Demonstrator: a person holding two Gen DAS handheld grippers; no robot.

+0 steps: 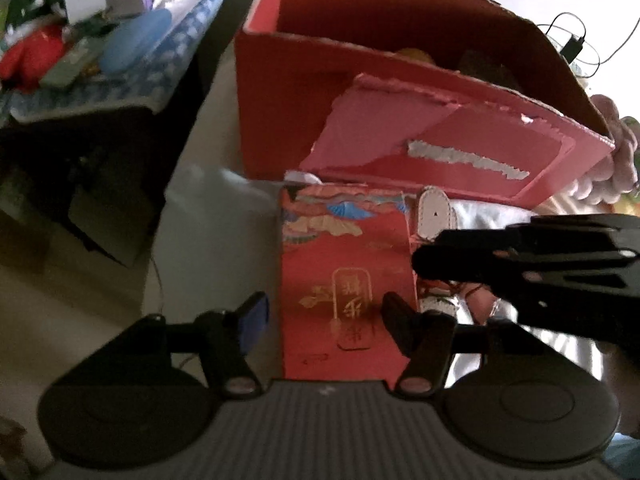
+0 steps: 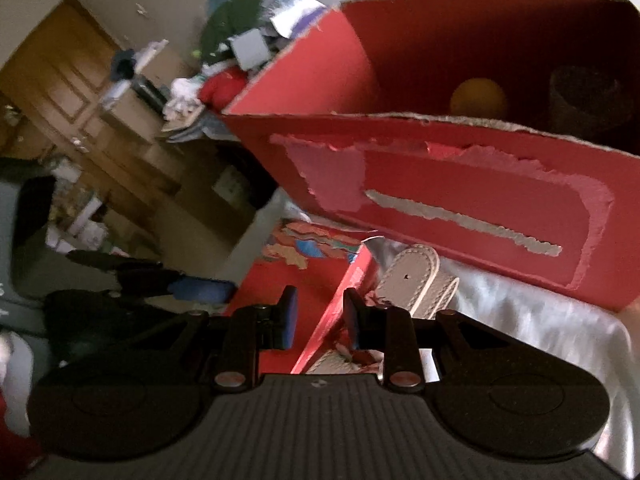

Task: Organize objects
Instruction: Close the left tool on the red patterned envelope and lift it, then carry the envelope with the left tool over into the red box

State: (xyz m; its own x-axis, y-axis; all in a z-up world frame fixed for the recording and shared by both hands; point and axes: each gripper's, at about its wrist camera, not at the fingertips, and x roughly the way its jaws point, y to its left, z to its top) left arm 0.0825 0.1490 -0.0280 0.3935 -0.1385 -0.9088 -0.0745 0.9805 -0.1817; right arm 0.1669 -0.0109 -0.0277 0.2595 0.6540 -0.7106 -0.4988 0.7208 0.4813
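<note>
Progress looks partial. Big red cardboard box (image 2: 460, 184), front label torn, stands open on a white sheet (image 2: 520, 320); inside it a yellow ball (image 2: 478, 98) and a dark roll (image 2: 582, 96) already sit. Still outside, just in front of the box: a flat red gift box (image 1: 344, 264) with gold lettering, and a pale leather strap (image 2: 416, 276) beside it.

Left tongs (image 1: 324, 316) stand apart, straddling the gift box, pads not visibly pressing. Right tongs (image 2: 320, 316) are partly open over the gift box's edge, gripping nothing. Gift box and strap remain to stow, I judge.
</note>
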